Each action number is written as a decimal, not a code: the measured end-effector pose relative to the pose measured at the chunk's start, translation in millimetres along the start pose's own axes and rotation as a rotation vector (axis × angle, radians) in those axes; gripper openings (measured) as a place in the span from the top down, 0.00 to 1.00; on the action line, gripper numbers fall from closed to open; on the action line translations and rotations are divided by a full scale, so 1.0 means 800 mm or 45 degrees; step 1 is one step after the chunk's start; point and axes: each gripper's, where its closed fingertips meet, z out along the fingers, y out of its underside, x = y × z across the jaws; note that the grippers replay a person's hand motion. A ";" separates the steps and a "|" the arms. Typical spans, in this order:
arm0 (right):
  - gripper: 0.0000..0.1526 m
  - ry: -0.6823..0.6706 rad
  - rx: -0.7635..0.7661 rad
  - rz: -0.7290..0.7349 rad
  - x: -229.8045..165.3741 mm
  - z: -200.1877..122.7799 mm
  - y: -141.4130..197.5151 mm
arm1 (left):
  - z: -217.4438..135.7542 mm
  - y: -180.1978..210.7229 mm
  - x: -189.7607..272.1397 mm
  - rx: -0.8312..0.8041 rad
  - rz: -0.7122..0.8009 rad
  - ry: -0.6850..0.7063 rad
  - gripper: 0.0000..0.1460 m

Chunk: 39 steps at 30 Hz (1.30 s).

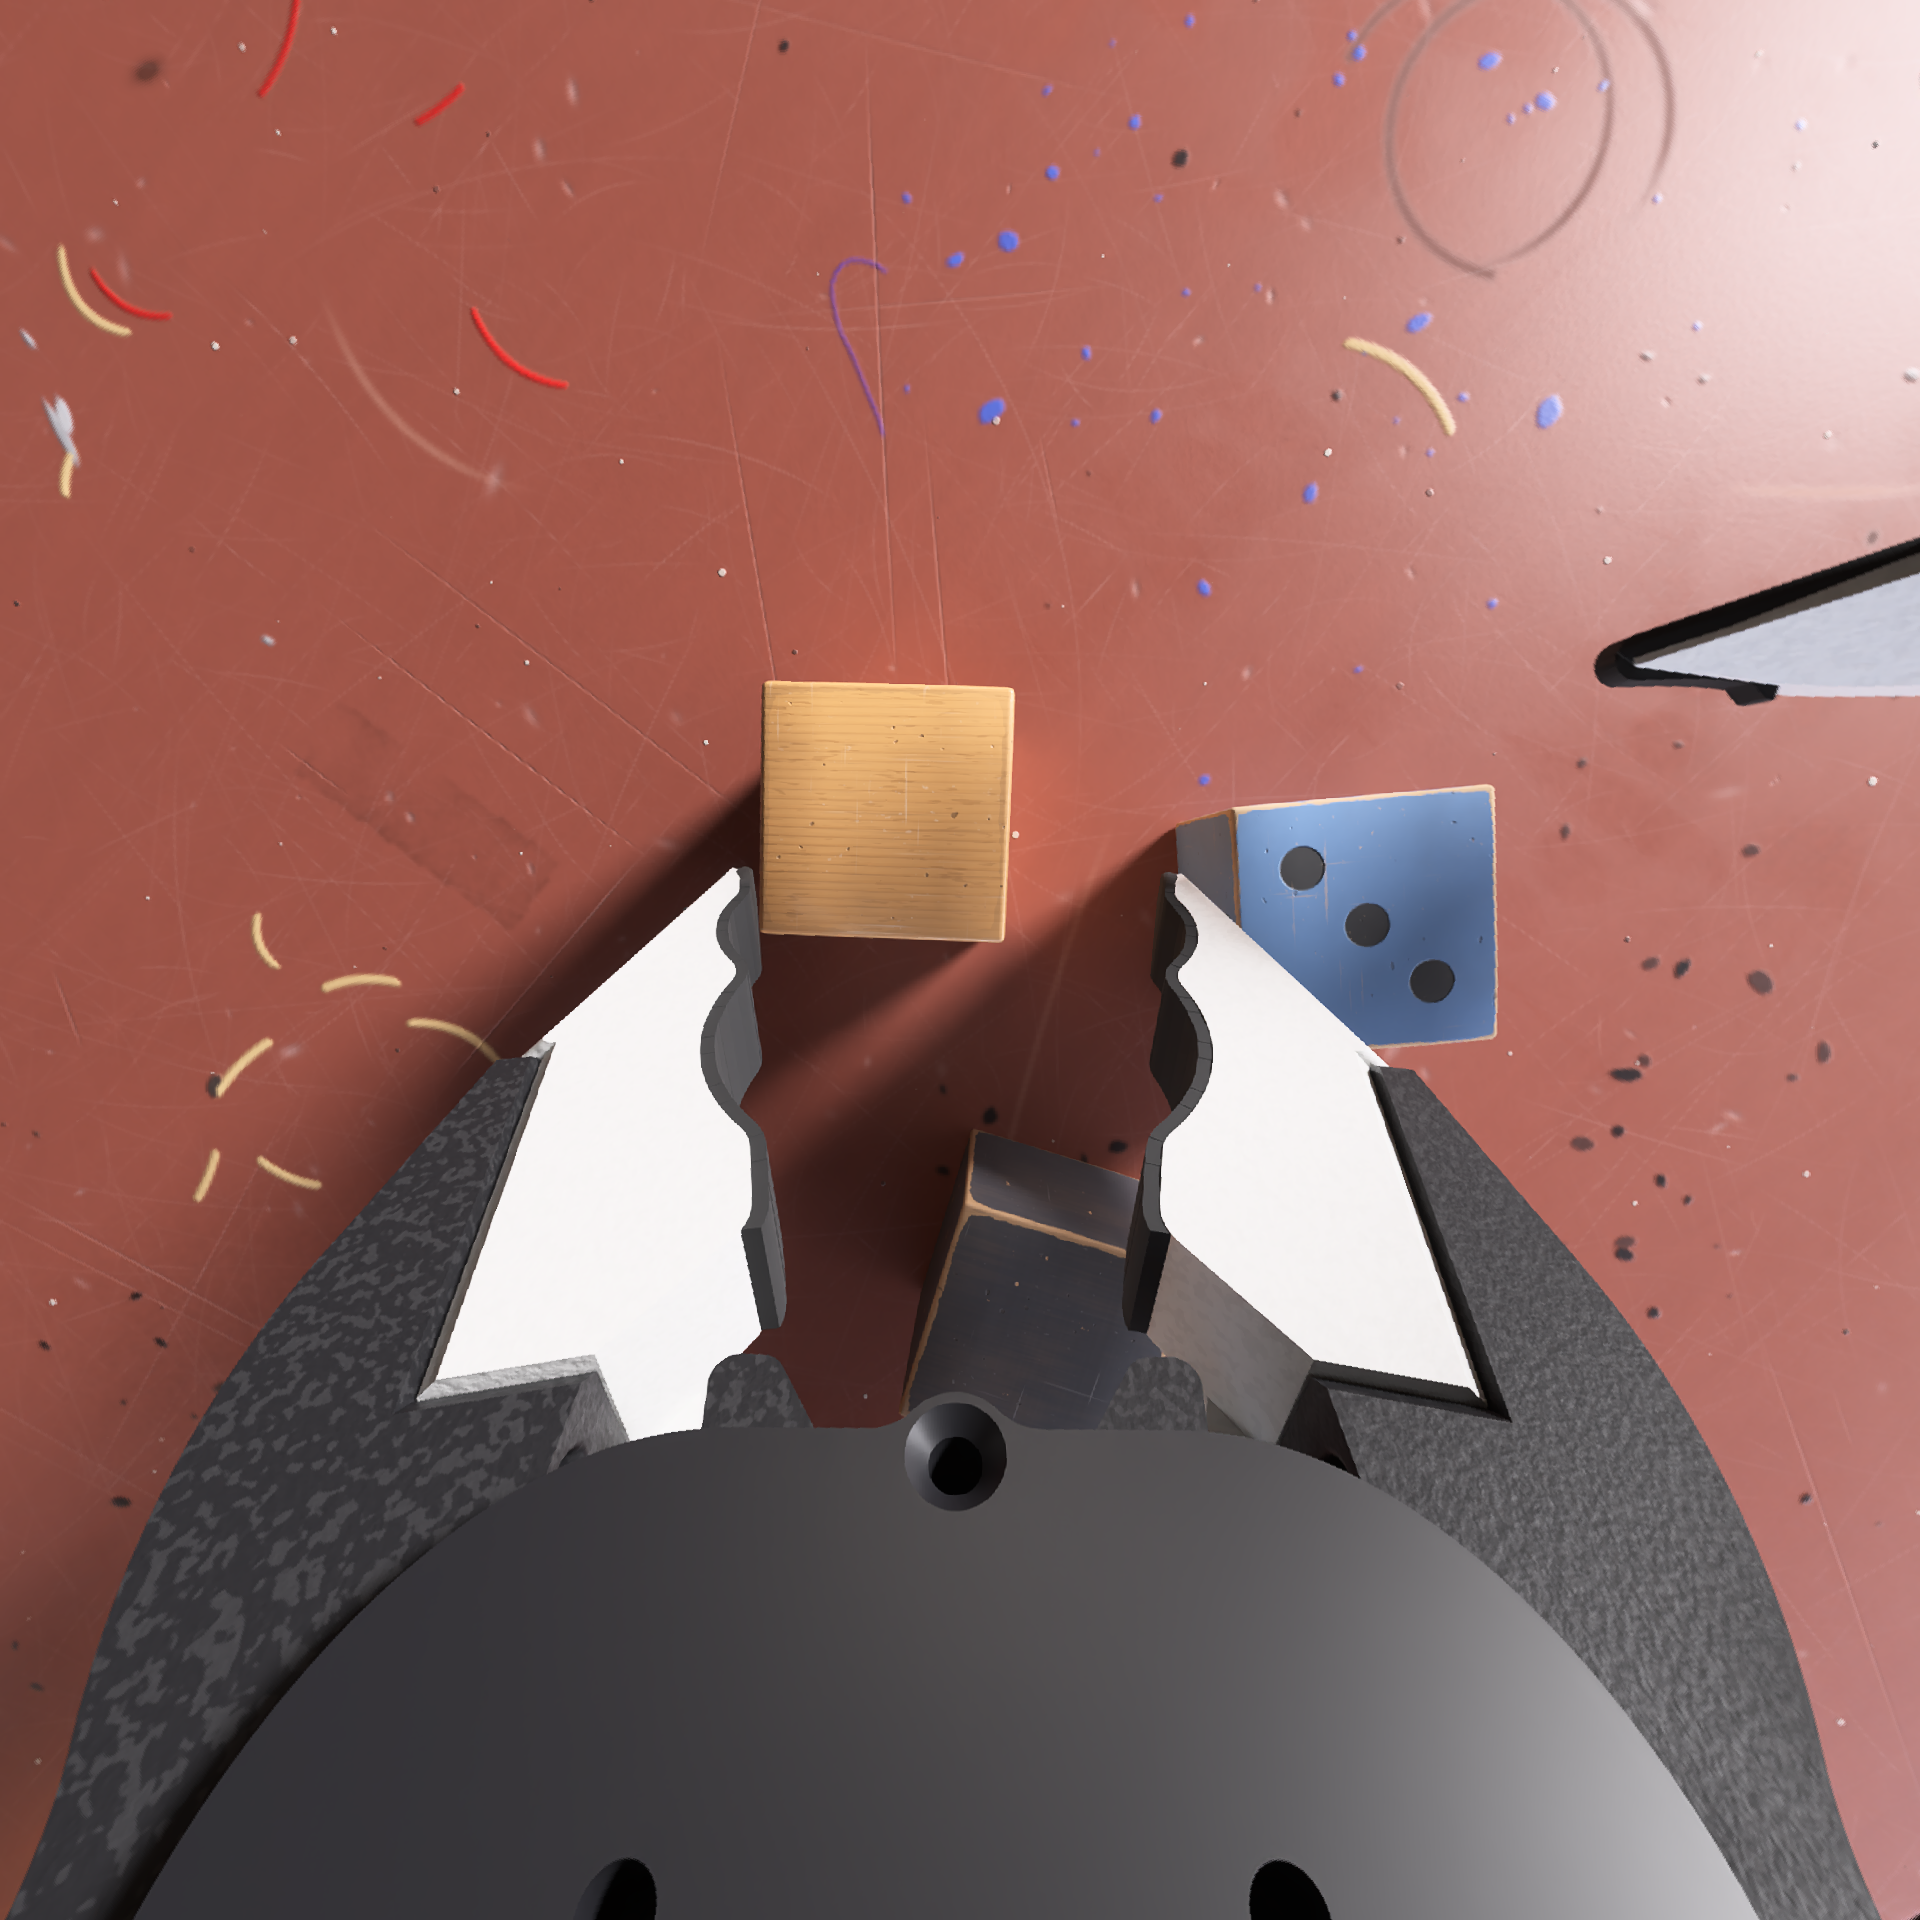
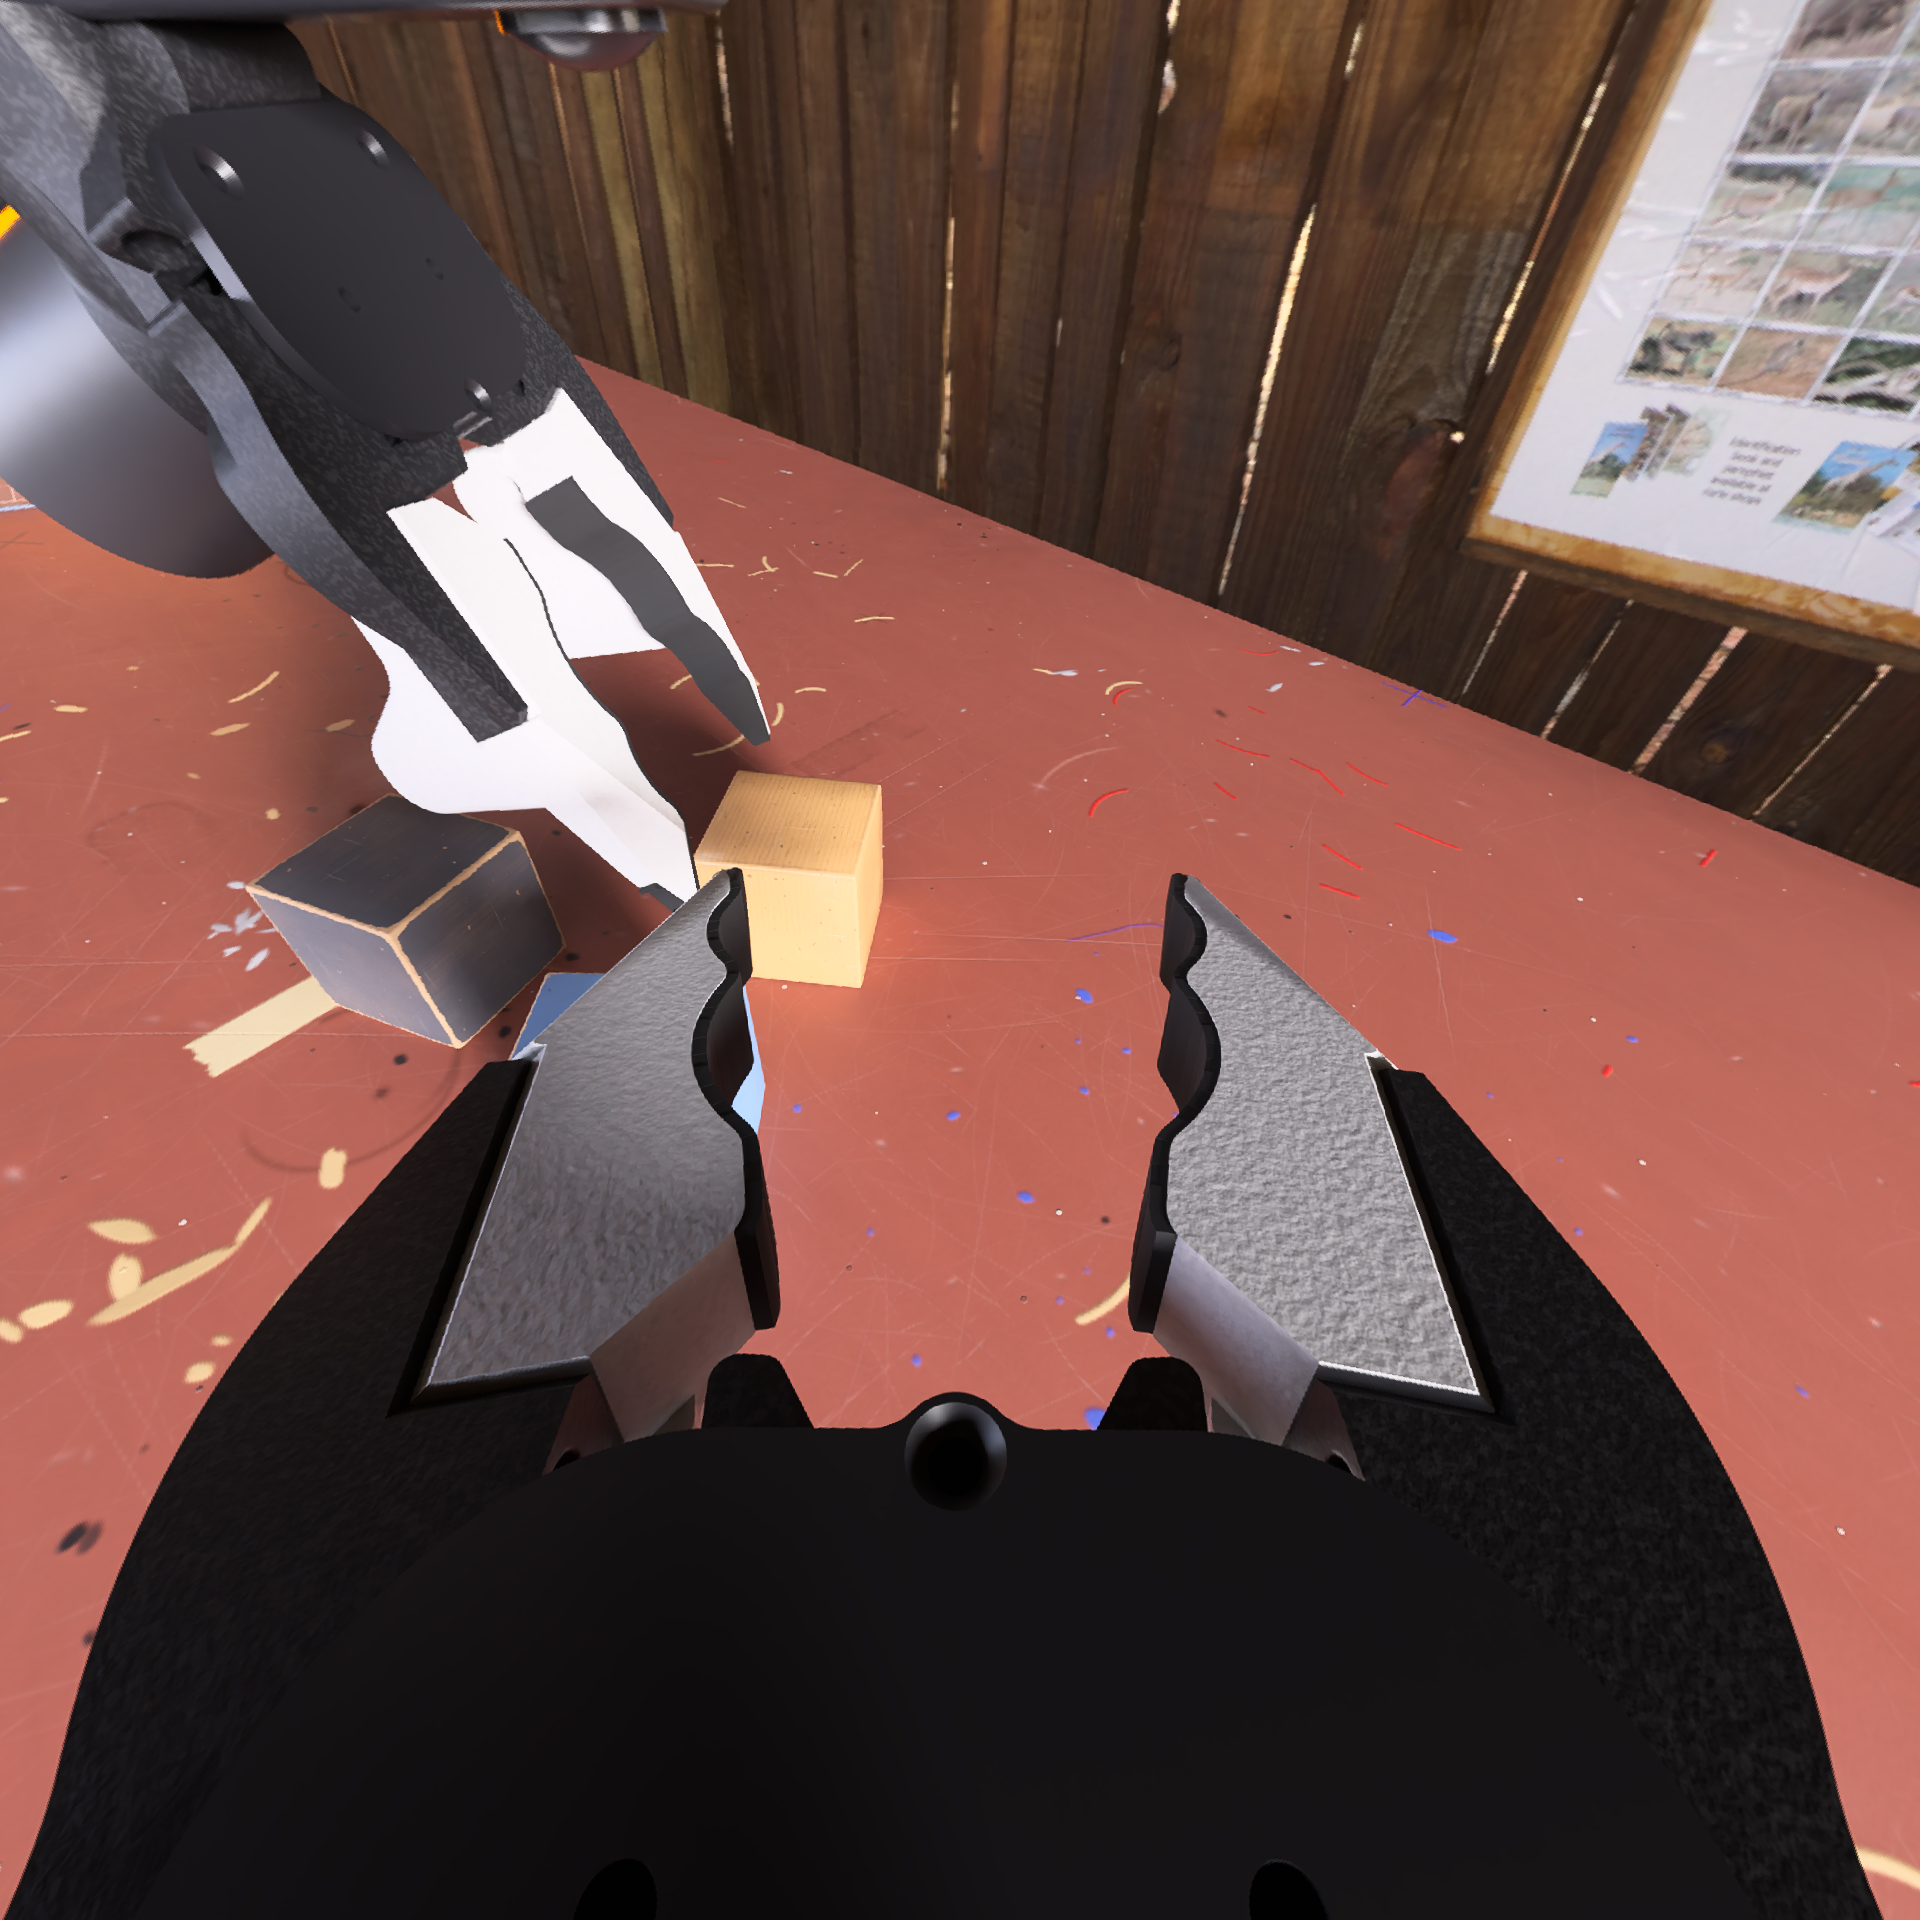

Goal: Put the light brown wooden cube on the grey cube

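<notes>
Blue cube (image 2: 556, 1003) (mostly behind right gripper (image 2: 956, 883))

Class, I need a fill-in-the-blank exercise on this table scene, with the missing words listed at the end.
1. The blue cube shows ___ black dots on its top face.
2. The left gripper has its jaws ___ and holds nothing.
3. The light brown wooden cube rests on the ___ table.
4. The grey cube has ___ stacked on it.

Missing words: three; open; red; nothing
</notes>
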 end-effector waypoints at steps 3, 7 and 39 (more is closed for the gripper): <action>0.48 -0.001 0.011 0.010 0.001 -0.001 -0.002 | 0.012 -0.001 -0.004 -0.050 -0.010 -0.013 0.48; 0.48 -0.004 0.026 0.029 0.002 -0.004 -0.006 | 0.024 -0.004 -0.017 -0.077 -0.031 -0.041 0.54; 0.48 -0.032 -0.006 0.011 -0.007 0.002 0.000 | -0.107 0.093 0.008 -0.117 0.704 0.358 0.59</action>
